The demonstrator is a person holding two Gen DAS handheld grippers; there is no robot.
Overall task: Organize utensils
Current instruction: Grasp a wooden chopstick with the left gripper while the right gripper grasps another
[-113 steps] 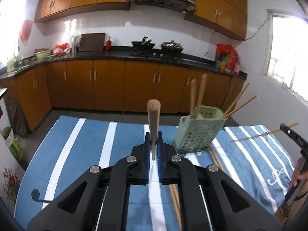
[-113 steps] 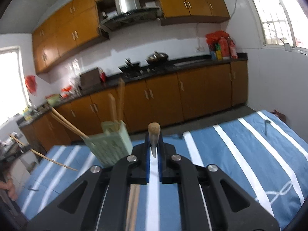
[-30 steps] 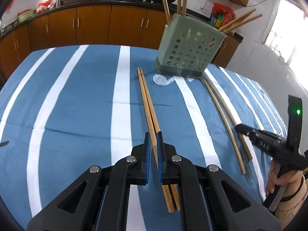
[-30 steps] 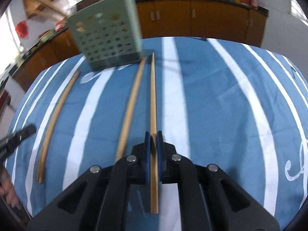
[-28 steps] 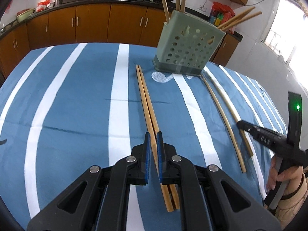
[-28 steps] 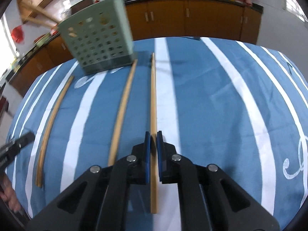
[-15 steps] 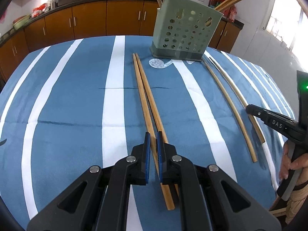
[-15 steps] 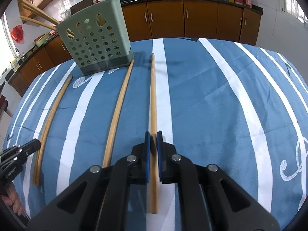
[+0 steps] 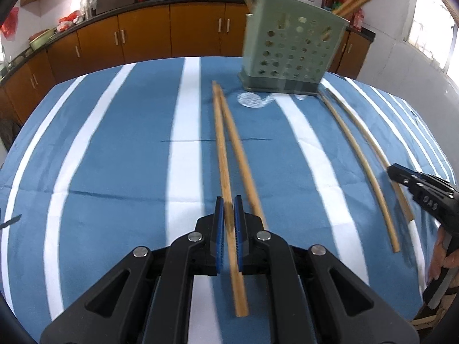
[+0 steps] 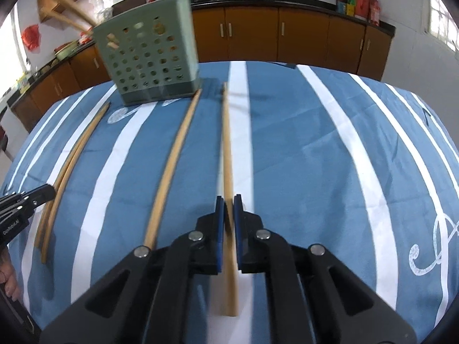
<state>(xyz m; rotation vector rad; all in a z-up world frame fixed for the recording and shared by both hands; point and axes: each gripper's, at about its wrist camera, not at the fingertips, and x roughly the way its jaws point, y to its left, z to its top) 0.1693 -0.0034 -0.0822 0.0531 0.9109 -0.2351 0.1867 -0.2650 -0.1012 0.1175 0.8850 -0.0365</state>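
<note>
A green perforated utensil holder (image 9: 292, 54) (image 10: 149, 57) stands at the far side of the table with several chopsticks in it. Four wooden chopsticks lie lengthwise on the striped cloth in front of it. My left gripper (image 9: 229, 218) is shut on the leftmost chopstick (image 9: 221, 149). Its twin (image 9: 241, 154) lies just to the right. My right gripper (image 10: 228, 218) is shut on the rightmost chopstick (image 10: 227, 143), with another chopstick (image 10: 175, 160) to its left. Each gripper shows at the edge of the other's view: right gripper (image 9: 397, 170), left gripper (image 10: 48, 193).
A blue cloth with white stripes (image 9: 114, 143) covers the whole table. A hand (image 9: 441, 261) holds the right gripper at the table's right edge. Brown kitchen cabinets (image 10: 301, 34) and a counter with pans run along the wall behind.
Both grippers stay shut on the same chopsticks. The left view has tilted slightly, so the holder stands larger and higher in it. No chopstick on the cloth has shifted.
</note>
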